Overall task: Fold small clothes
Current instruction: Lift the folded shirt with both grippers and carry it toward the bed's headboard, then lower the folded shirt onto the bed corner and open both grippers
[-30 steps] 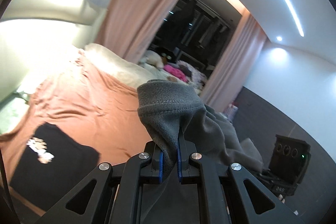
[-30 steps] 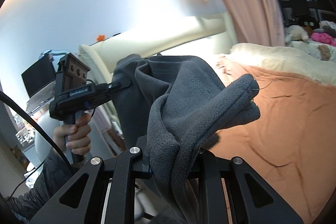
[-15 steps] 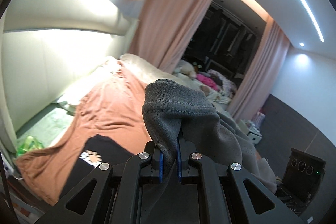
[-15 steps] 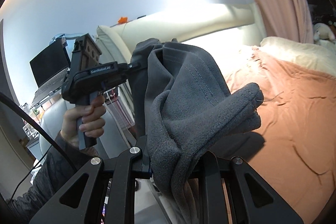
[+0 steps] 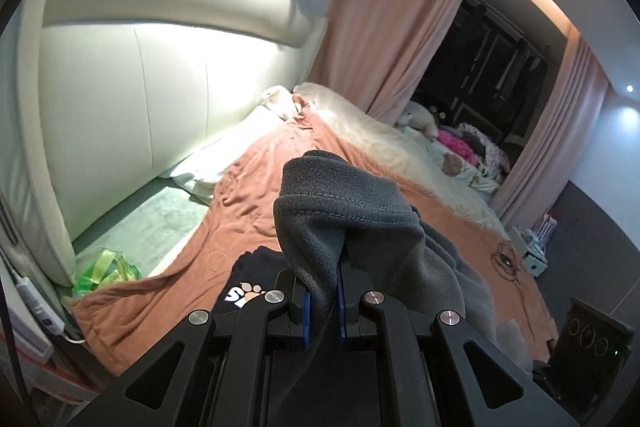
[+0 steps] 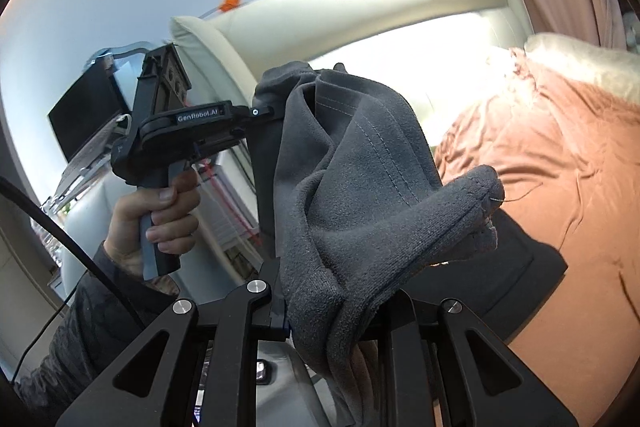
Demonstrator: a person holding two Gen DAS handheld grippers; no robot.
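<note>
Hanging slack in the air above the near edge of the bed (image 5: 280, 187), the grey garment (image 5: 352, 219) is pinched by both the left gripper (image 5: 322, 297) and right gripper (image 6: 320, 307), and could bunch or land atop the black shirt (image 5: 256, 267).

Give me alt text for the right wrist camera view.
The right gripper pinches a grey fleece garment whose far edge the left gripper, held in a person's hand, also clamps. Beyond lie a rust-orange bedsheet and a cream padded headboard.
</note>
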